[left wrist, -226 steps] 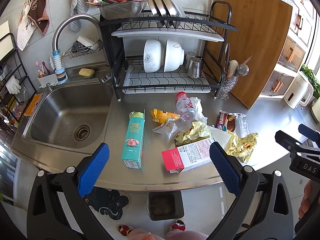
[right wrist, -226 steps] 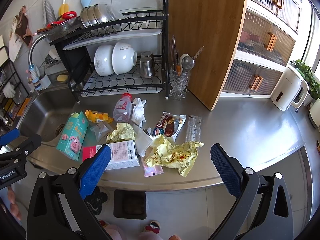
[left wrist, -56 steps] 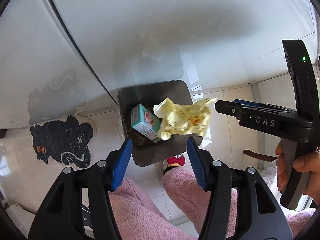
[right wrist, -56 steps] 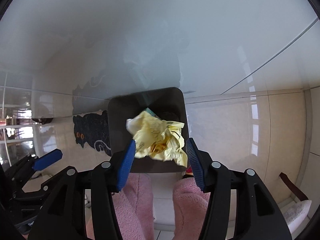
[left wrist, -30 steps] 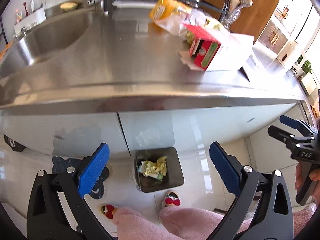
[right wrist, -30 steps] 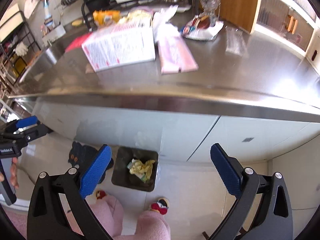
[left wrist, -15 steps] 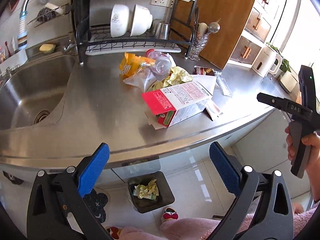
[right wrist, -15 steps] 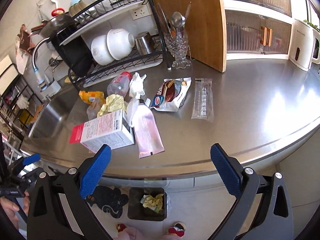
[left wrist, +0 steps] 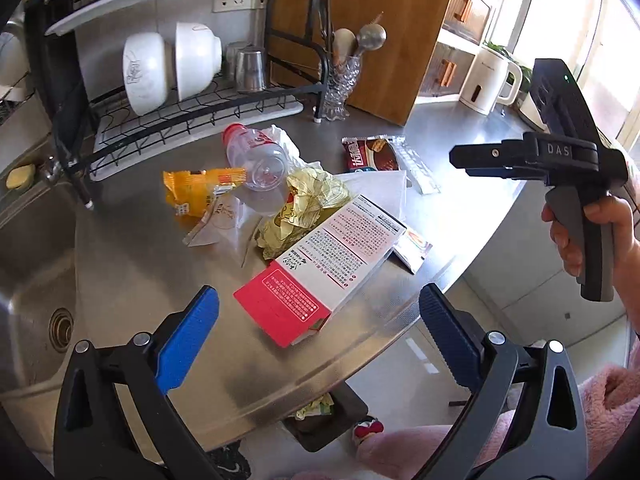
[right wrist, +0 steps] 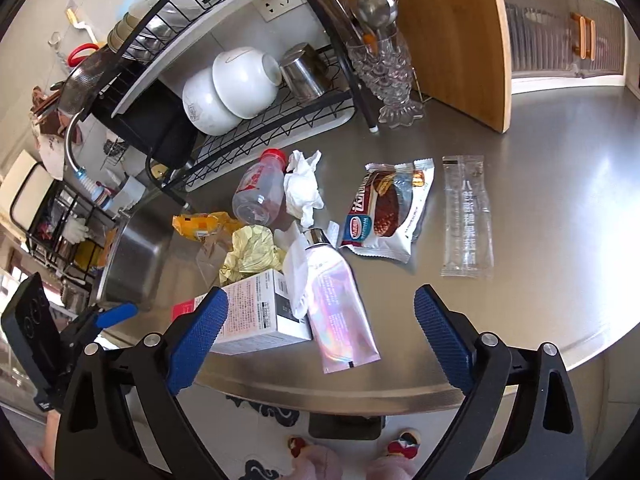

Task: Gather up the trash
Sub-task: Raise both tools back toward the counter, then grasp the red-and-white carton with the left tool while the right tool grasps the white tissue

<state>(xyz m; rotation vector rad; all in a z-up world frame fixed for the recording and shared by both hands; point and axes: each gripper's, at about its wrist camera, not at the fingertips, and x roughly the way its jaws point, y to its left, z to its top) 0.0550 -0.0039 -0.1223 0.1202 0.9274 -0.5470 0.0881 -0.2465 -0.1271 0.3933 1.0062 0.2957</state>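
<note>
Trash lies on the steel counter (left wrist: pixel 140 264): a red and white carton (left wrist: pixel 320 264) (right wrist: pixel 248 312), a crumpled yellow wrapper (left wrist: pixel 304 204), a clear bottle (left wrist: pixel 256 160), an orange packet (left wrist: pixel 196 192), a tissue (right wrist: pixel 302 188), a chocolate-pie wrapper (right wrist: pixel 384 208), a clear sachet (right wrist: pixel 466 216) and a shiny pink pouch (right wrist: pixel 340 304). My left gripper (left wrist: pixel 318 332) hovers open over the carton near the counter's front edge. My right gripper (right wrist: pixel 320 328) hangs above the pouch, jaws closing slightly, nothing touching its pads. A dark bin (left wrist: pixel 324 416) on the floor holds a yellow wrapper.
A sink (left wrist: pixel 32 280) lies left of the trash. Behind it stand a dish rack (left wrist: pixel 200 100) with bowls, a glass utensil holder (left wrist: pixel 340 84), a wooden board (left wrist: pixel 380 20) and a white kettle (left wrist: pixel 488 80). Pink-clad legs and slippers (right wrist: pixel 400 450) stand by the bin.
Both grippers have risen from over the floor bin to above the counter. The right one released the yellow wrapper, which now lies in the bin on the teal carton.
</note>
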